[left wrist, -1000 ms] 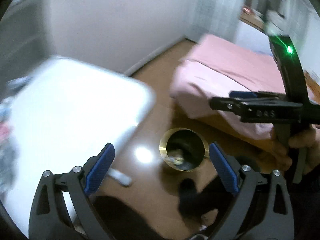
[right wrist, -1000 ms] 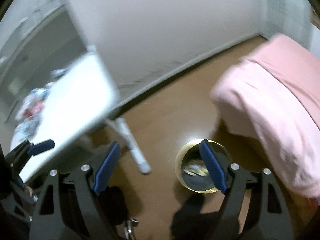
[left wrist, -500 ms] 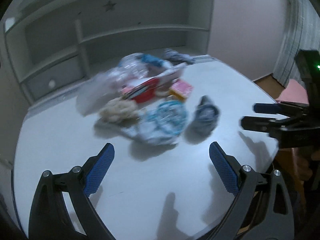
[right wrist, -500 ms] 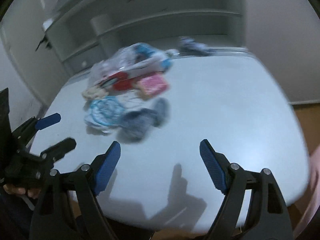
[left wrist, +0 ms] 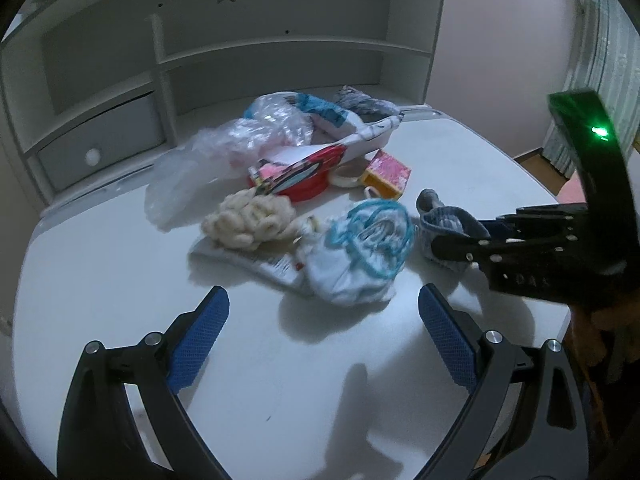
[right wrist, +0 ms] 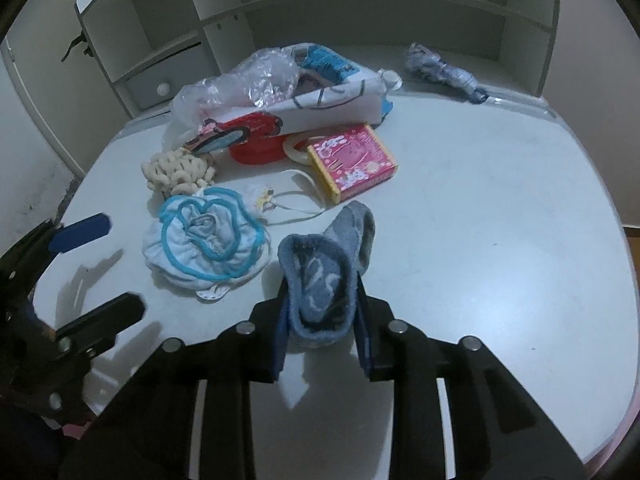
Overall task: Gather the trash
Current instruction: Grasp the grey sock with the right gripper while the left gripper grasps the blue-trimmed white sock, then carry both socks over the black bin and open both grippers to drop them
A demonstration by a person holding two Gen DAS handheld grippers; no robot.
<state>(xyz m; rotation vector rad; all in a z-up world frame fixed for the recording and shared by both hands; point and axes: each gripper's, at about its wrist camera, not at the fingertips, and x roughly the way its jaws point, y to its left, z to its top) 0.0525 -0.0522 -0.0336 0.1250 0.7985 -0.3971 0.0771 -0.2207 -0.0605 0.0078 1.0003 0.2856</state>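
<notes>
Right tongs [right wrist: 322, 332] closing on a sock [right wrist: 320, 280]

The sock lies on the desk [right wrist: 500, 240] between the blue pads, which press its cuff. Left tongs [left wrist: 320, 340] hang open over bare desk, near a cloth [left wrist: 360, 256].

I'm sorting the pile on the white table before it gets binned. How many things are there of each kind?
Cloth items: 4 (grey-blue sock, blue-trimmed cloth, cream knit bundle, patterned bundle)
Boxes and cartons: 2 (pink box, printed carton)
Plastic bags: 1
Red bowls: 1
Total: 8
</notes>
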